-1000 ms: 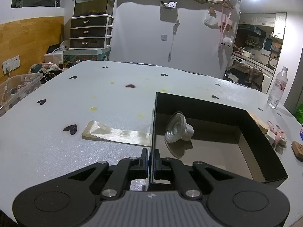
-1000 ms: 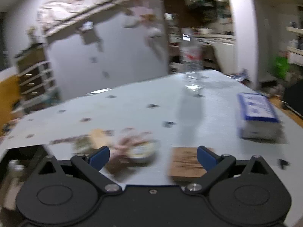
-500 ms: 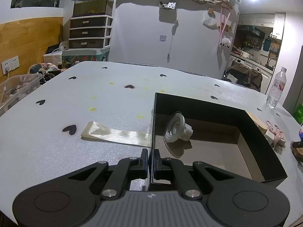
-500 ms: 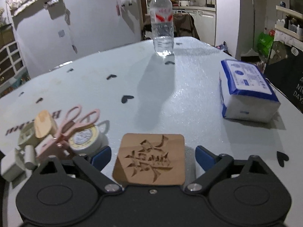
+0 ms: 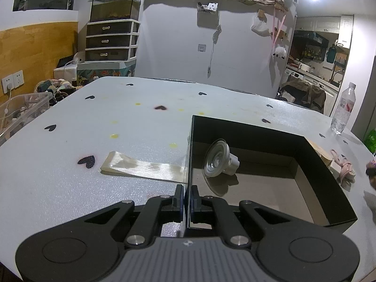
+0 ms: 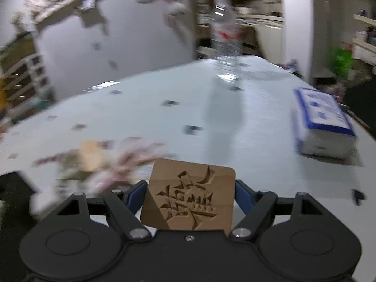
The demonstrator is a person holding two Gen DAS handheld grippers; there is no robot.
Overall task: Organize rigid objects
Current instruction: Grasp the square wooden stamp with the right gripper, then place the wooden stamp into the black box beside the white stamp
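My left gripper [image 5: 187,199] is shut on the near left wall of the open black box [image 5: 246,127], the thin wall pinched between its pads. A clear plastic suction cup [image 5: 218,158] lies inside the box on its side. In the right wrist view a square wooden coaster [image 6: 192,176] with a carved character sits between the blue pads of my right gripper [image 6: 189,193]. The jaws are closing, both pads press its side edges, and it stays sharp while the table behind blurs.
A cream ribbon strip [image 5: 143,168] lies left of the box. Pink scissors and small items [image 5: 340,166] lie right of it, blurred in the right wrist view [image 6: 131,164]. A water bottle [image 6: 225,42] and a blue-and-white tissue pack [image 6: 324,122] stand further off.
The right gripper's jaws have come in from wide apart onto the coaster's sides, and the coaster now moves with the gripper. The left gripper and the box have not moved.
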